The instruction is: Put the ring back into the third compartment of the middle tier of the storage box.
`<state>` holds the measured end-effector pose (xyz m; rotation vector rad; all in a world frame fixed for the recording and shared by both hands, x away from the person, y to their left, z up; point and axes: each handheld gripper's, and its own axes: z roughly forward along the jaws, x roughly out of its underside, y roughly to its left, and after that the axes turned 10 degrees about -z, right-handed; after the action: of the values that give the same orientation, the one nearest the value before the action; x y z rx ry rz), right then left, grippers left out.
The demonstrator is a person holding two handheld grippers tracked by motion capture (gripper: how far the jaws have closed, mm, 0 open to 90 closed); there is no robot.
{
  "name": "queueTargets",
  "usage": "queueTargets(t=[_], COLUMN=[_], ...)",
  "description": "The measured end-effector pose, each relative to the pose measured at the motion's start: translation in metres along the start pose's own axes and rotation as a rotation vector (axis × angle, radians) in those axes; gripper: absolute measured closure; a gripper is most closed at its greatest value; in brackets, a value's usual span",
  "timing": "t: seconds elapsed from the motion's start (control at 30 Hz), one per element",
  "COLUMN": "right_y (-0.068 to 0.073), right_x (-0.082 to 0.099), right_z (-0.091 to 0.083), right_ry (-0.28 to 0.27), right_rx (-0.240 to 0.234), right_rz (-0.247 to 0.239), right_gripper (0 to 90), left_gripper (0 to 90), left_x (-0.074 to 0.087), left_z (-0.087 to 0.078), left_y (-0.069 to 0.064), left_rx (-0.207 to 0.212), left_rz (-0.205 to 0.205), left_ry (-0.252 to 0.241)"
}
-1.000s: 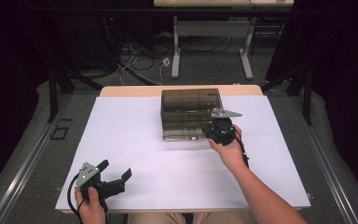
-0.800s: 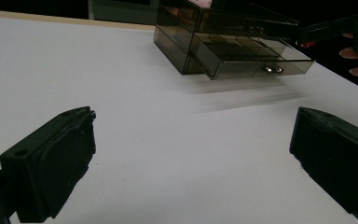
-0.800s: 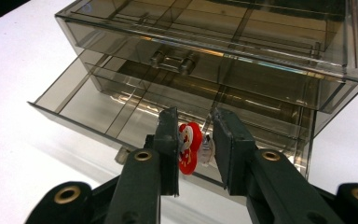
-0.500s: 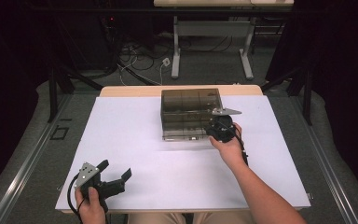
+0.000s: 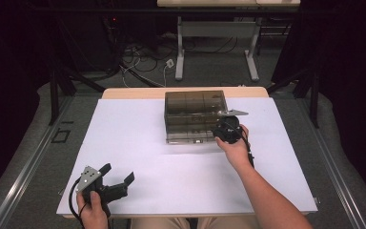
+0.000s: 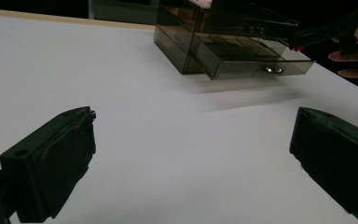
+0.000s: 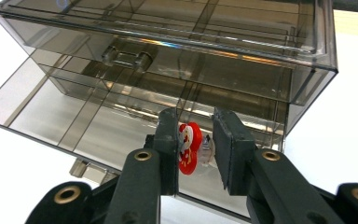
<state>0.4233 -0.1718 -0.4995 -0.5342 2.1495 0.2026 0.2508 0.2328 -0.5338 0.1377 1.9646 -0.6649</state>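
A: Toward the far edge of the bench (image 5: 138, 143) stands the smoky drawer box (image 5: 190, 102), its bottom drawer (image 7: 98, 126) pulled out toward the person.

B: And the right claw (image 7: 196, 149)?

A: Over the drawer's right end, clenched on a small red charm (image 7: 189, 147). I'd lower it squarely into one compartment, clear of the dividers, before letting go.

B: The left claw (image 6: 186, 158)?

A: Released, jaws wide, idle near the bench's near left corner.

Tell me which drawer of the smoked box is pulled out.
The lower drawer: it juts forward under the right gripper, while the upper drawer sits flush.
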Motion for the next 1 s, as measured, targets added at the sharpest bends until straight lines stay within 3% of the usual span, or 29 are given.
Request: queueTargets(t=[1.0], right_y=[-0.005], right_x=[0.003], right_z=[0.011], right_ry=[0.032], right_rx=[0.021], right_rz=[0.021], right_gripper=[72.4], left_gripper=[0.4], left_x=[-0.001], left_z=[0.0], left_y=[0.001], left_rx=[0.002], left_rz=[-0.011], left_ry=[0.003])
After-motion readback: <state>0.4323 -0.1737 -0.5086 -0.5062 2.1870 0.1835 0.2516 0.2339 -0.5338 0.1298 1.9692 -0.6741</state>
